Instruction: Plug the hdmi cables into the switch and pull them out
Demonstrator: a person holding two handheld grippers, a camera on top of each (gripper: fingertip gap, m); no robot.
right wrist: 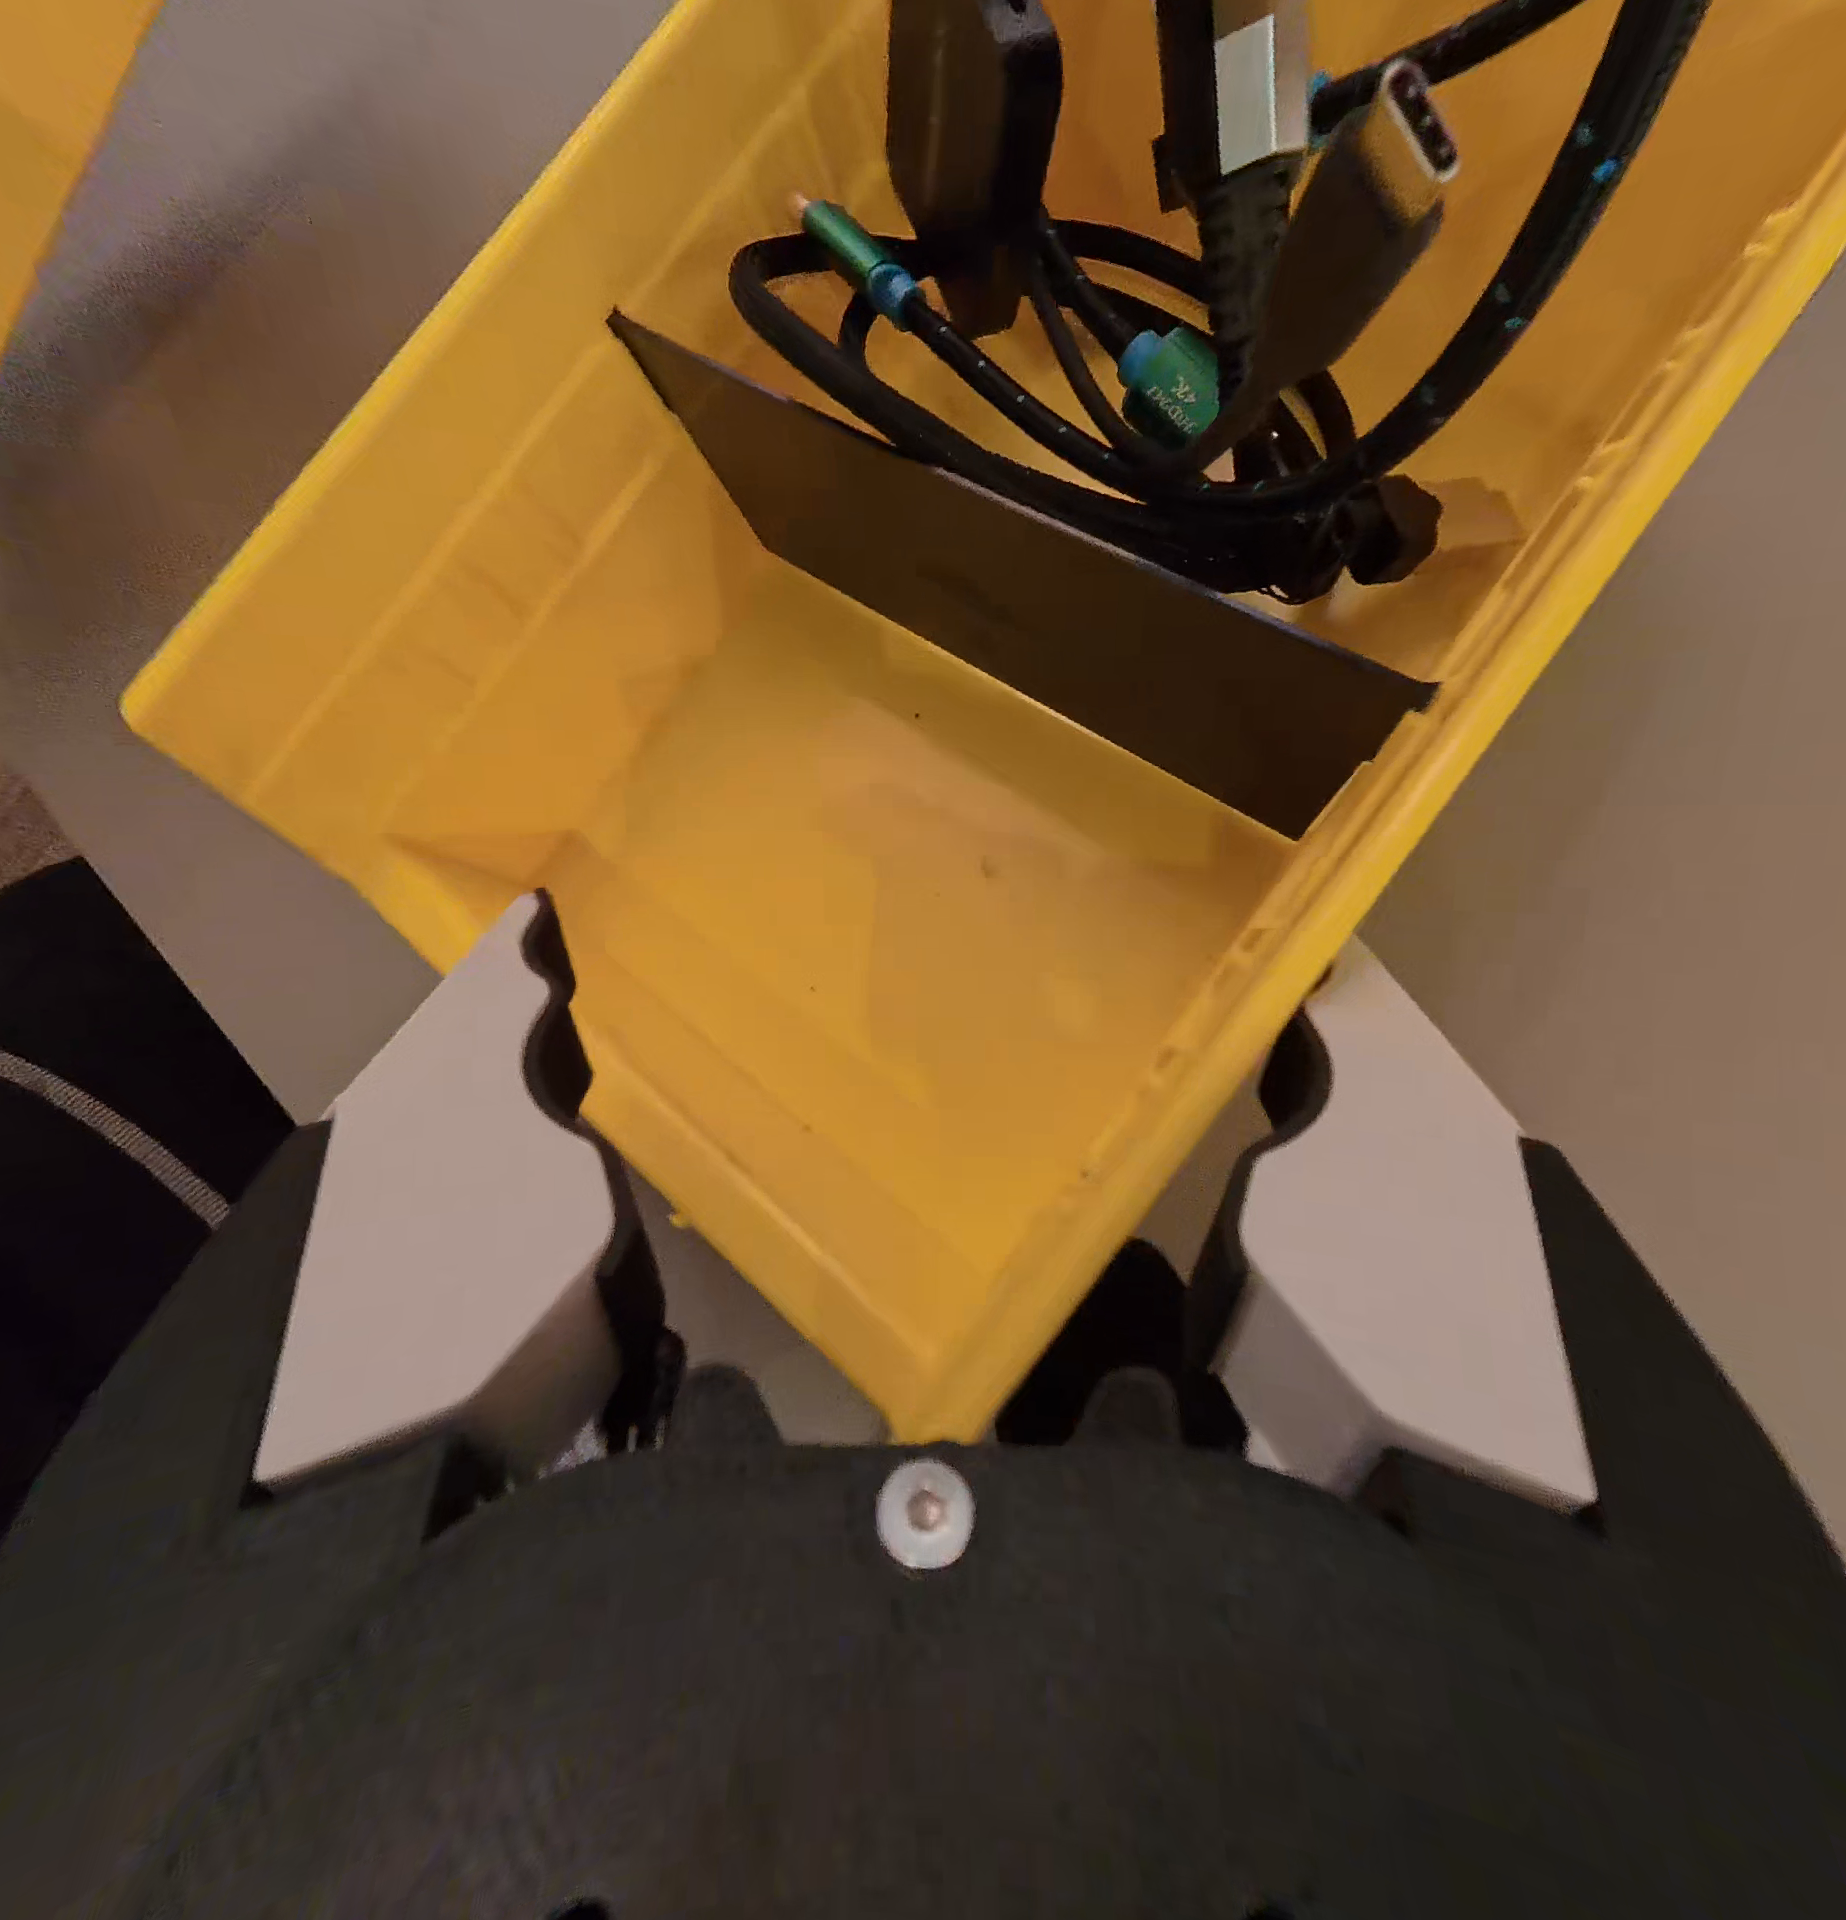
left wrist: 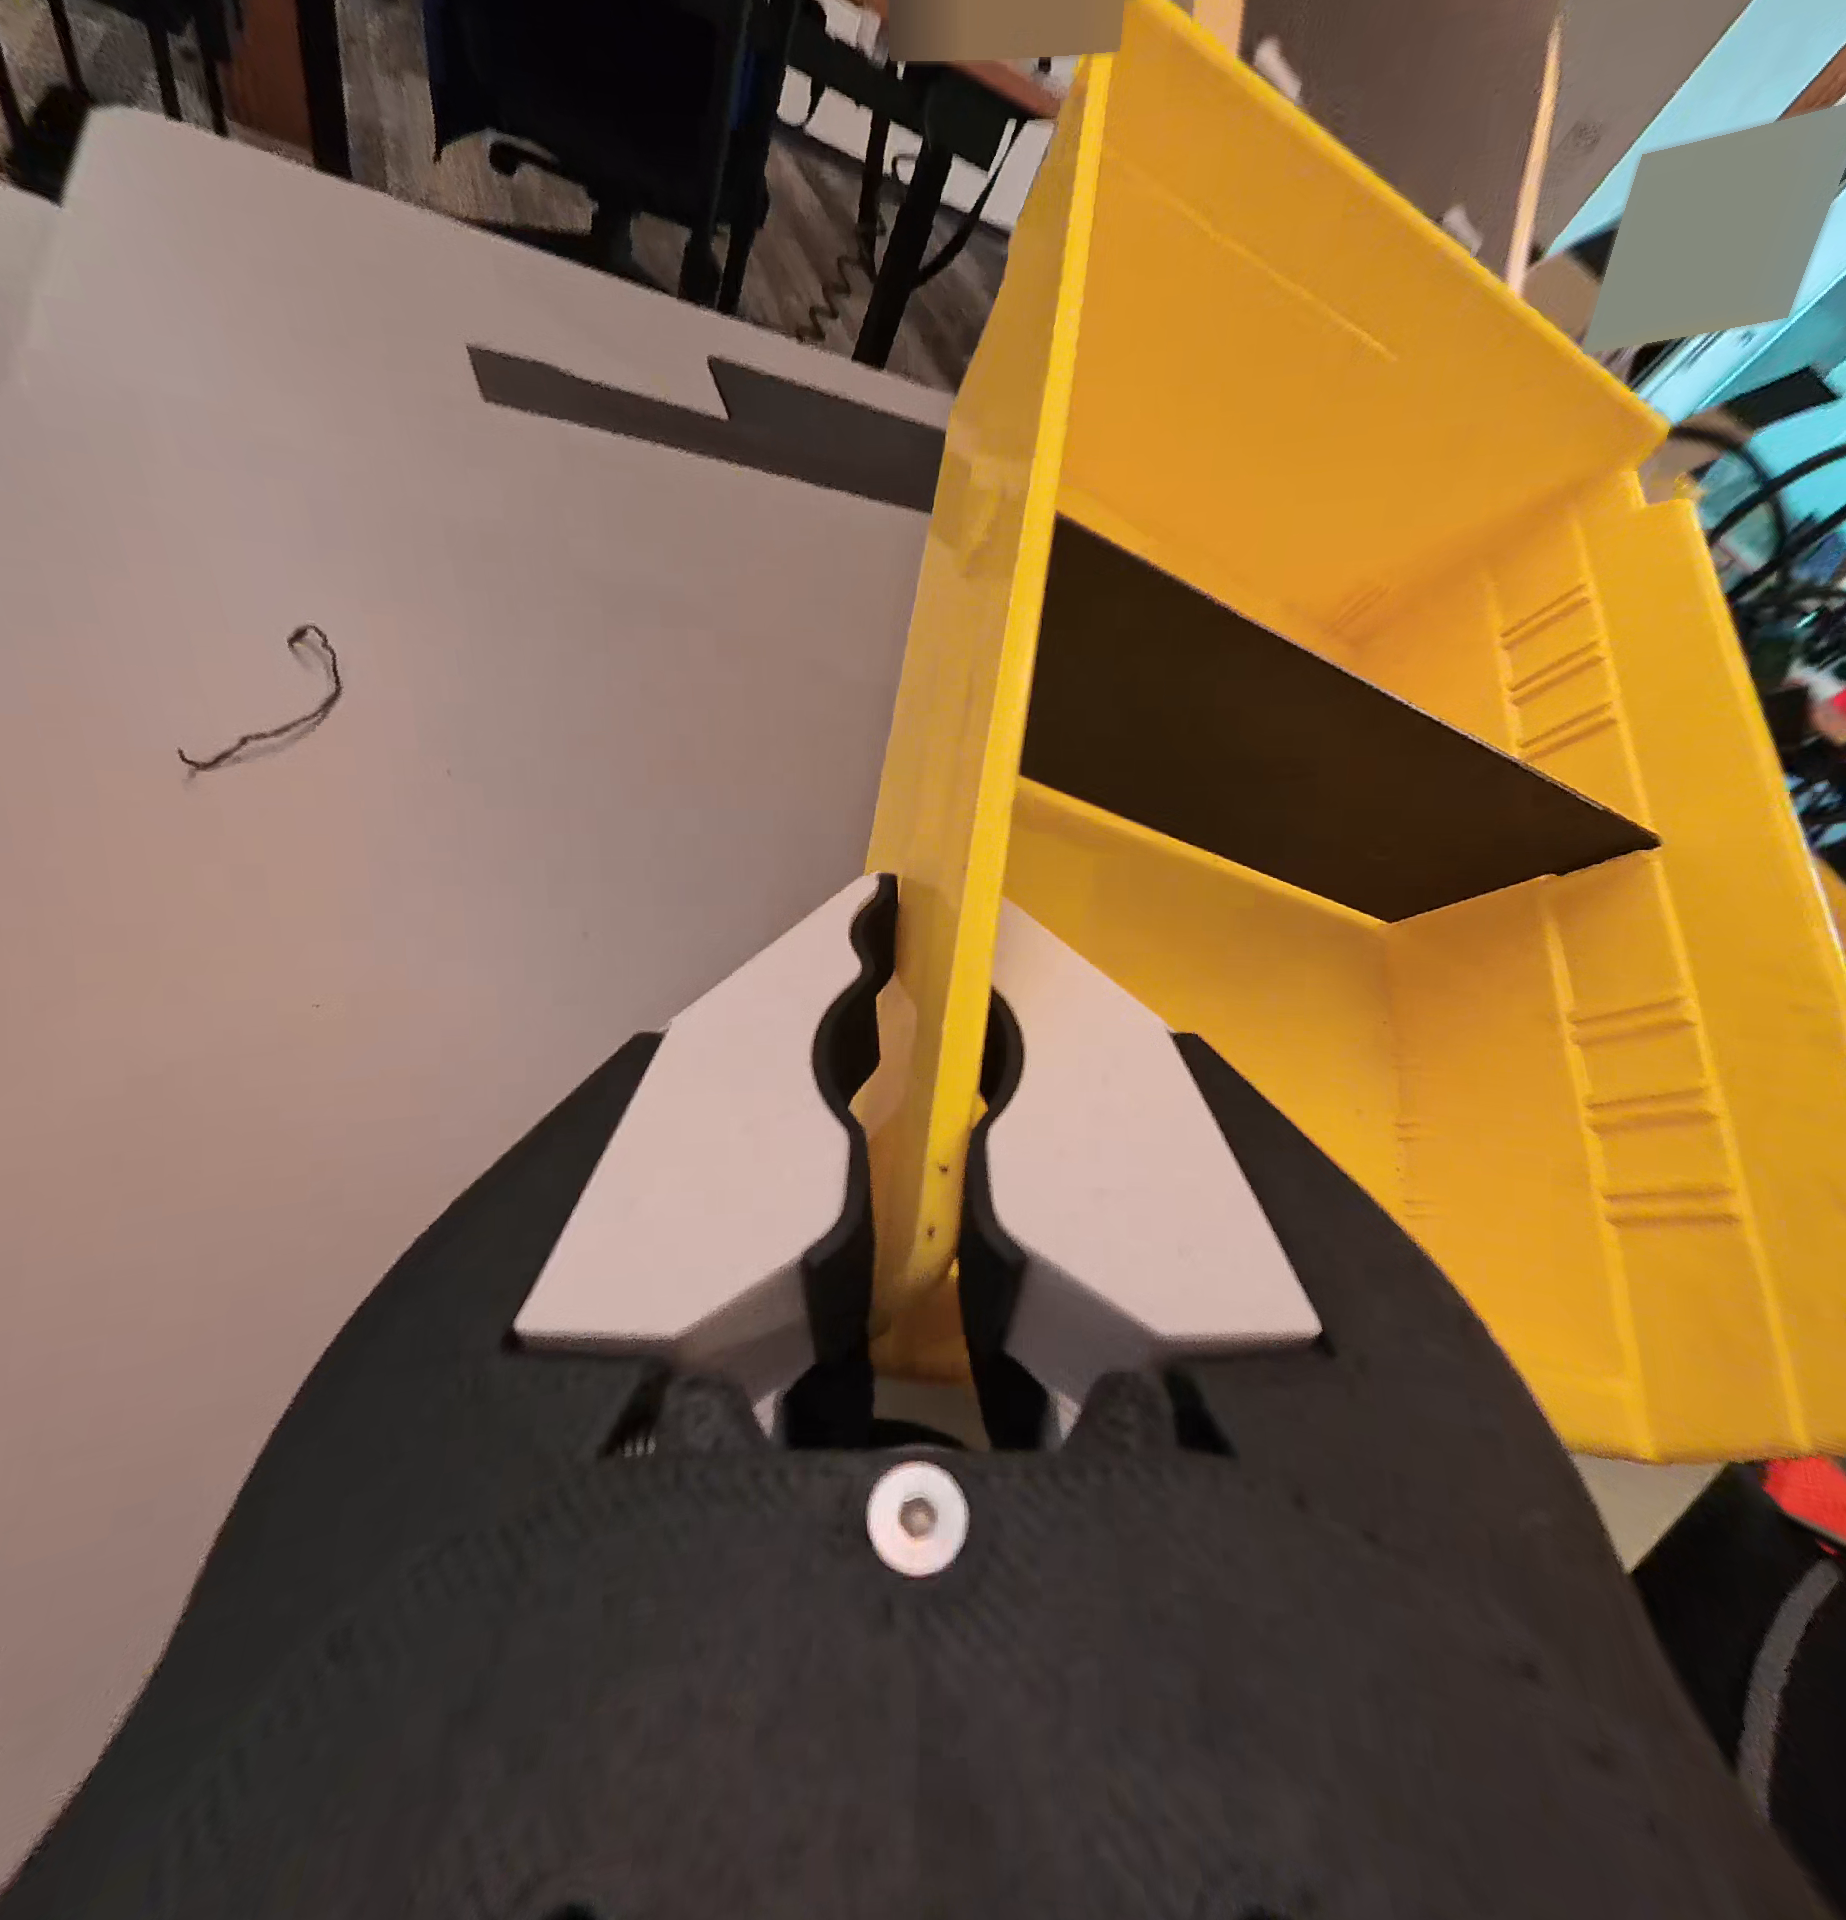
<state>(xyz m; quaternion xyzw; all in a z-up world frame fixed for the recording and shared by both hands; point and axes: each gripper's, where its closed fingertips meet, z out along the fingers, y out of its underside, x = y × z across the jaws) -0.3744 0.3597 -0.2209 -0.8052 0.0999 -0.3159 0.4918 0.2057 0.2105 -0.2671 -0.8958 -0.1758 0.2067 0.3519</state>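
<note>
The left gripper (left wrist: 924, 1070) has its fingers pinching the thin side wall of a yellow bin (left wrist: 1262, 436), which reads as tilted and lifted off the white table (left wrist: 379, 935). Both compartments seen from this side, split by a black divider (left wrist: 1314, 769), look empty. To do this step well, the pinch should sit deep on the wall and the bin should be set down level near the table's middle, since a thin plastic wall can flex and slip out.

On the table's left part lies a stray dark thread (left wrist: 275, 707), harmless; toward its far edge there is a strip of dark tape (left wrist: 711, 416). Chair and table legs stand beyond that edge.

The right gripper (right wrist: 924, 1091) has its fingers spread wide around the near corner of another yellow bin (right wrist: 898, 935); whether the pads actually touch its walls cannot be told. The near compartment is bare. Behind its black divider (right wrist: 1054, 613), in the far compartment, lie the hdmi cables (right wrist: 1168, 395): braided black leads with green plugs, tangled with a grey plug (right wrist: 1397, 145) and a black adapter (right wrist: 960, 135). No switch is clearly visible.

The tangle is the main obstacle: pulling one plug likely drags its neighbours, so take a plug body, not the lead.
</note>
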